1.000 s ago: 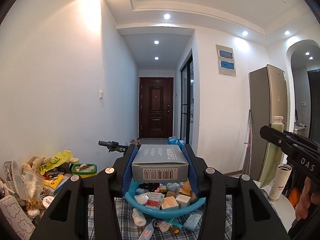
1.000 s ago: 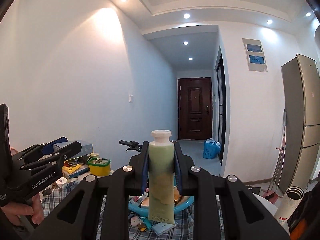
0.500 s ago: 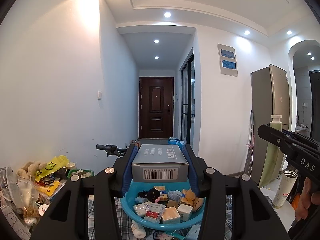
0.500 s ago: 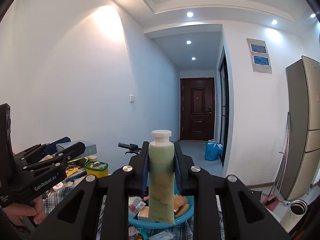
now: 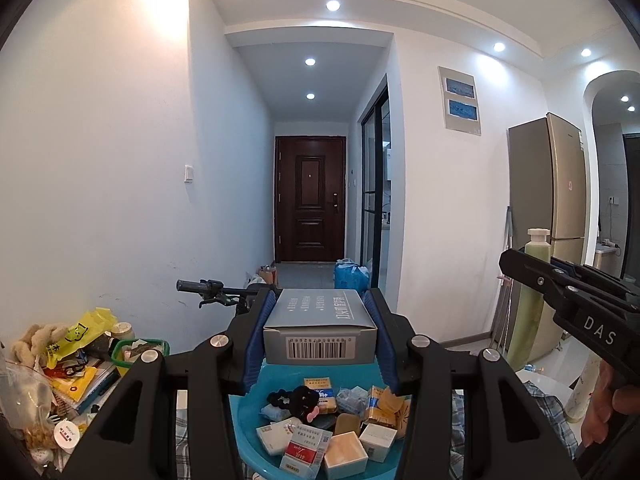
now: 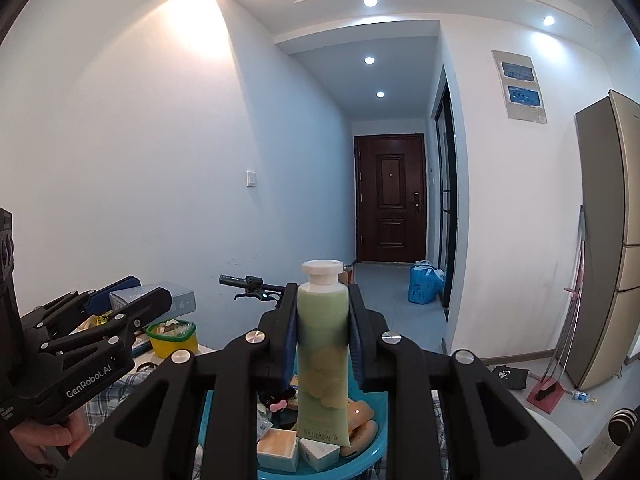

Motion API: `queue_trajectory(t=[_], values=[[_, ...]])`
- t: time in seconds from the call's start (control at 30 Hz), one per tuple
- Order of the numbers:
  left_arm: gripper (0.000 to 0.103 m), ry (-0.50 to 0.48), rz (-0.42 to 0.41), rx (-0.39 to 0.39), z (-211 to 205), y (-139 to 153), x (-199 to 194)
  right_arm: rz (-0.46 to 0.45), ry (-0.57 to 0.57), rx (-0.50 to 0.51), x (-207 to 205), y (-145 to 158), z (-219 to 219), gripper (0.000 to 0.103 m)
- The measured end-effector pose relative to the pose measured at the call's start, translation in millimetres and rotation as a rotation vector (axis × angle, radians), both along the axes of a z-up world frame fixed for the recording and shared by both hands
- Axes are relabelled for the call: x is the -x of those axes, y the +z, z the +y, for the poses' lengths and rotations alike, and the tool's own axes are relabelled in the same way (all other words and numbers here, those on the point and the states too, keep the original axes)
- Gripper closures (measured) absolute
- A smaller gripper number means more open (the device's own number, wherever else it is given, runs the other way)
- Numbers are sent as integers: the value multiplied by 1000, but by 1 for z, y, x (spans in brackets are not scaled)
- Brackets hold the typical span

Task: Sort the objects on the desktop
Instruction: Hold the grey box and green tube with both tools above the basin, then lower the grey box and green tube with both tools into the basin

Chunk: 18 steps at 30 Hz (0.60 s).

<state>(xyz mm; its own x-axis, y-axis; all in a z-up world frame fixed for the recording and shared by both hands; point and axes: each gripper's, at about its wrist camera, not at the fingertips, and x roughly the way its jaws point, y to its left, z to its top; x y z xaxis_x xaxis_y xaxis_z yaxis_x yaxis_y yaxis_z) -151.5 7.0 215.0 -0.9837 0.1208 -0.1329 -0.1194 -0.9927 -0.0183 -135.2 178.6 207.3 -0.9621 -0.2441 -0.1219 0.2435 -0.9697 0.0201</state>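
Grip status first: left gripper [image 5: 320, 338] is clamped on a grey carton [image 5: 320, 330], blue pads pressed to its two side faces; right gripper [image 6: 322, 340] is clamped on a pale green tube [image 6: 323, 356], pads pinching it just below the shoulder.

Change over the last second: both tools have travelled toward the blue basin [image 5: 248, 436]. In the left view it has slid from the bottom edge up to lower centre and grown, its small boxes and black hair tie now directly under the carton. In the right view the basin rim, earlier low behind the tube, now surrounds the tube's foot. Judgement: both items are in the carry phase, nearly over the drop point; release looks like the next step.

Orientation: carton lies flat, long axis running away from the camera toward the door, barcode end facing the lens. Tube hangs upright, long axis vertical in frame, white cap up, crimped end down over the basin.

Outward: checked cloth [image 5: 556, 404] under the basin; clutter heap with a yellow bag [image 5: 70, 338] at lower left of the left view; fridge [image 5: 554, 216] at right.
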Motion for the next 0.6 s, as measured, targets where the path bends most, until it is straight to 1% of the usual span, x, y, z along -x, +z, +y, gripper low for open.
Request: queue_trajectory(t=[0.2,0.33,0.43,0.6], values=[[54,-9,-19,-13,1,-9,44,-25,-2,21,39,-5,-1,82],[54,-15,-16,-13,1,-12,68,-13,11,11,61,-3,-9,82],[54,-9,-12,-29,-3,-15,83,-2,17,9,76,-5,-12,82],[54,5,-30,-62,-14,-23,106,-26,24,4,100,-19,-17,82]])
